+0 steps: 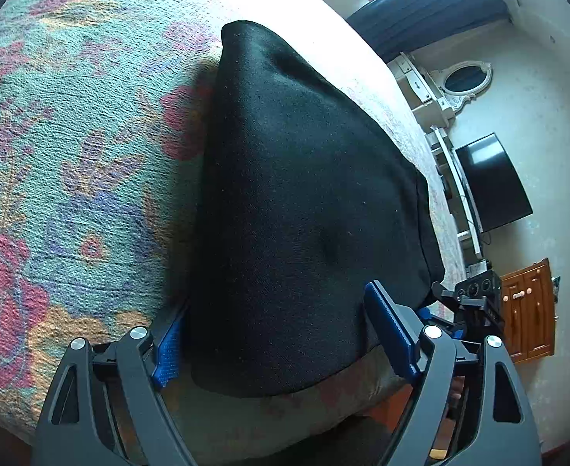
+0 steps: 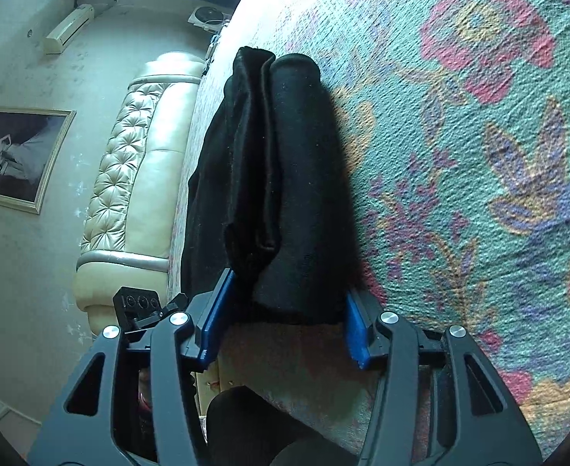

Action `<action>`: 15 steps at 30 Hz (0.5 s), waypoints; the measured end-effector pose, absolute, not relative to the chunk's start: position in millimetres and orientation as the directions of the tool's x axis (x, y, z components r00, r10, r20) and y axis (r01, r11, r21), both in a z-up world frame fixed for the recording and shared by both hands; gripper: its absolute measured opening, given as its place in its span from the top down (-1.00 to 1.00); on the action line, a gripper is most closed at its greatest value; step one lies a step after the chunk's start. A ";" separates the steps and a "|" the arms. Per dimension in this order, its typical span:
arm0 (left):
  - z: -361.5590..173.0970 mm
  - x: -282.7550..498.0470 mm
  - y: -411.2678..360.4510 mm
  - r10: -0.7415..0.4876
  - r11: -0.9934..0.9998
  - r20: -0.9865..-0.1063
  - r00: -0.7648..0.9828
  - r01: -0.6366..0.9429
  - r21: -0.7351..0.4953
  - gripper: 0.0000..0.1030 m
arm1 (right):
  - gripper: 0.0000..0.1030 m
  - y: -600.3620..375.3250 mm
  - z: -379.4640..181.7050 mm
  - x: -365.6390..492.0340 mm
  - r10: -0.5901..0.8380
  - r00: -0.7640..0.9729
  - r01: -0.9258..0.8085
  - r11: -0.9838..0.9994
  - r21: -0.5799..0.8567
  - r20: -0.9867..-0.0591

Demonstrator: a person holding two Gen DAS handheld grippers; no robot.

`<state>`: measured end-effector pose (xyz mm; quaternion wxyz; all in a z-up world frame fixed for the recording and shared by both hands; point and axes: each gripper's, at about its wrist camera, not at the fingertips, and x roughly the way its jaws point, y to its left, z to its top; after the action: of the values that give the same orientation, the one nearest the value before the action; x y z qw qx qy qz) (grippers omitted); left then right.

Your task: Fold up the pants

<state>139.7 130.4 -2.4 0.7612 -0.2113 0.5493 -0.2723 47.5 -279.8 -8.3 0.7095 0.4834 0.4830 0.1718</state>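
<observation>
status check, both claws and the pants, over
Left claw open, straddling black pants. Right claw open around folded edge. Pants folded on floral bedspread. Nothing in the way.

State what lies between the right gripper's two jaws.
The near end of the folded black pants sits between the wide-open jaws of the right gripper, on the flowered bedspread, seen in the right wrist view.

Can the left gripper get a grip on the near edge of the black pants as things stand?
Probably yes: the left gripper is open, its blue pads either side of the black pants on the floral bedspread, nothing between.
</observation>
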 end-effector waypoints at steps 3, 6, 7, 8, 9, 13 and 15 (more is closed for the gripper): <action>0.1 134.8 123.8 -0.612 0.791 -0.748 0.259 0.196 -0.579 -0.59 | 0.01 -286.6 -8.4 40.4 0.702 0.479 0.241 0.471 0.848 -0.527; 3.1 135.0 121.1 -0.585 0.811 -0.764 0.272 0.178 -0.557 -0.59 | 0.01 -291.3 -6.7 33.6 0.690 0.477 0.260 0.481 0.837 -0.544; 4.2 133.3 120.5 -0.575 0.818 -0.770 0.276 0.173 -0.549 -0.59 | 0.00 -292.1 -5.8 31.3 0.685 0.477 0.264 0.485 0.833 -0.550; 5.4 131.7 119.7 -0.564 0.826 -0.777 0.280 0.170 -0.538 -0.59 | -0.02 -292.5 -5.0 29.1 0.681 0.476 0.268 0.490 0.829 -0.557; 6.7 130.8 119.4 -0.553 0.833 -0.783 0.284 0.169 -0.527 -0.59 | -0.03 -292.5 -4.1 27.0 0.676 0.474 0.273 0.497 0.824 -0.564; 12.7 122.9 118.5 -0.498 0.867 -0.810 0.310 0.159 -0.472 -0.60 | -0.14 -288.1 2.5 19.1 0.653 0.467 0.275 0.533 0.800 -0.596; 16.3 118.5 116.9 -0.470 0.883 -0.822 0.322 0.153 -0.445 -0.60 | -0.19 -284.4 6.1 15.9 0.639 0.460 0.271 0.561 0.783 -0.617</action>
<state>118.5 116.9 16.3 0.8000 -0.1443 0.5490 -0.1946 15.9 -284.4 6.1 0.7255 0.4513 0.5039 0.1268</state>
